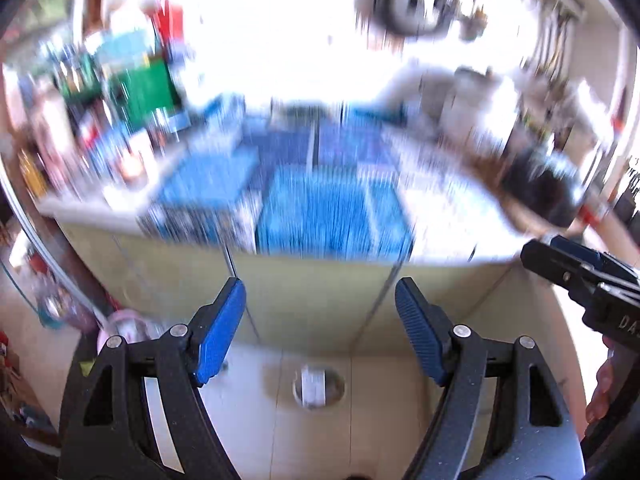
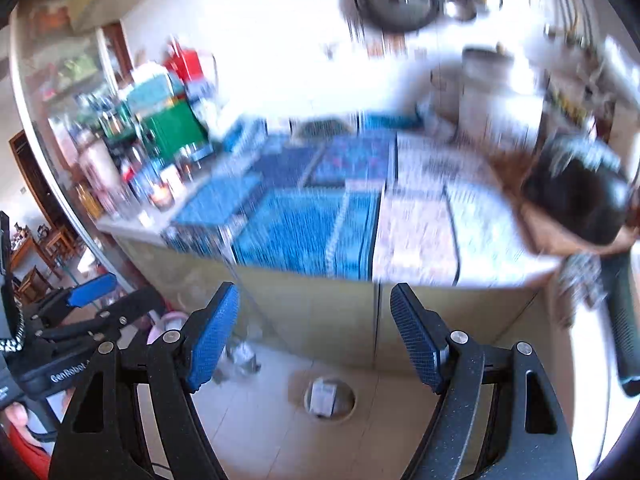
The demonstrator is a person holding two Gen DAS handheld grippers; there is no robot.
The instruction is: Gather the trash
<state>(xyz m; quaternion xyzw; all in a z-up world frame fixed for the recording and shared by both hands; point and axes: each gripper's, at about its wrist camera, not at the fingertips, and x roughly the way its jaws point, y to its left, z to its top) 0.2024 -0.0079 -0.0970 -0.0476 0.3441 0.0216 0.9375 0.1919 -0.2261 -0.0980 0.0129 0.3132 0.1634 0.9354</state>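
Left wrist view is smeared, yet the left gripper (image 1: 320,322) shows clearly: its blue pads stand wide apart with nothing between them. Under it, at 6 o'clock on the pale tiled floor (image 1: 248,400), sits a round bin (image 1: 318,388) with a whitish piece of trash (image 1: 314,385) inside. At 12 o'clock a counter (image 1: 460,220) carries blue patterned mats (image 1: 332,216); a green box (image 1: 150,88) stands at 10 o'clock. The right gripper (image 1: 568,268) enters at 3 o'clock. Right wrist view gives the same scene: wide, empty jaws, the bin below at 6 o'clock, well apart from the pads, and a crumpled scrap (image 2: 242,356) on the floor at 7 o'clock beside the cabinet front (image 2: 320,312).
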